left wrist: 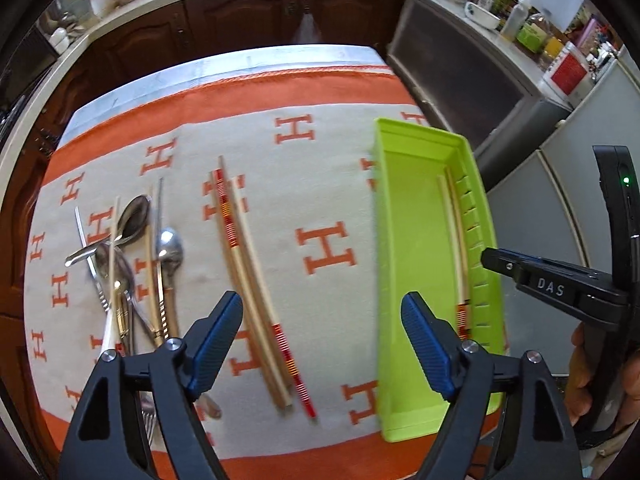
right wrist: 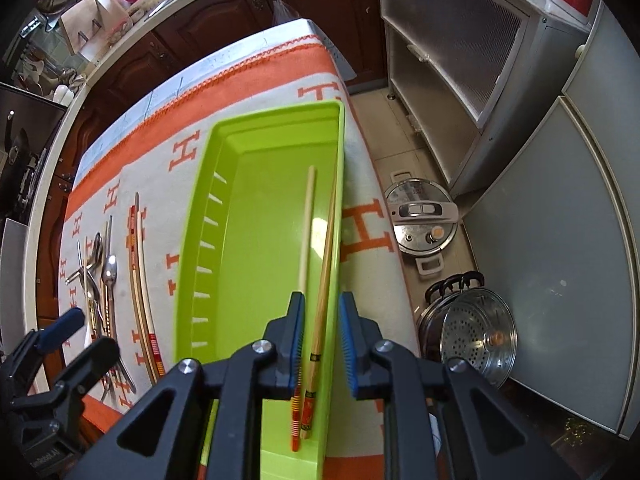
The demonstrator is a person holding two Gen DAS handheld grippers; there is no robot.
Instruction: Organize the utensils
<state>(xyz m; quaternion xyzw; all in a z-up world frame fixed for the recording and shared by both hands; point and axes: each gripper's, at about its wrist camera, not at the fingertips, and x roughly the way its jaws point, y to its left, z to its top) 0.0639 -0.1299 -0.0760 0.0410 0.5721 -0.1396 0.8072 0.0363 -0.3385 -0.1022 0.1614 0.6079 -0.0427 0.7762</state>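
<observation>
A lime-green tray [right wrist: 260, 220] lies on the orange-and-white cloth near the table's right edge. Two chopsticks [right wrist: 324, 264] rest along its right side. My right gripper [right wrist: 322, 312] hangs just above their decorated ends; its pads stand slightly apart around the darker stick without pressing it. My left gripper [left wrist: 322, 304] is open wide over loose chopsticks [left wrist: 248, 268] on the cloth, holding nothing. Left of them is a heap of spoons and forks [left wrist: 132, 264]. The tray [left wrist: 412, 220] is right of the left gripper, with the right gripper's black frame [left wrist: 552, 288] beyond it.
On the floor right of the table stand a pressure cooker [right wrist: 424, 220] and a steel steamer pot [right wrist: 476, 340]. Grey cabinets [right wrist: 540, 240] close off that side. Dark wooden cupboards [left wrist: 240, 20] run behind the table. A hand [left wrist: 580, 372] grips the right tool.
</observation>
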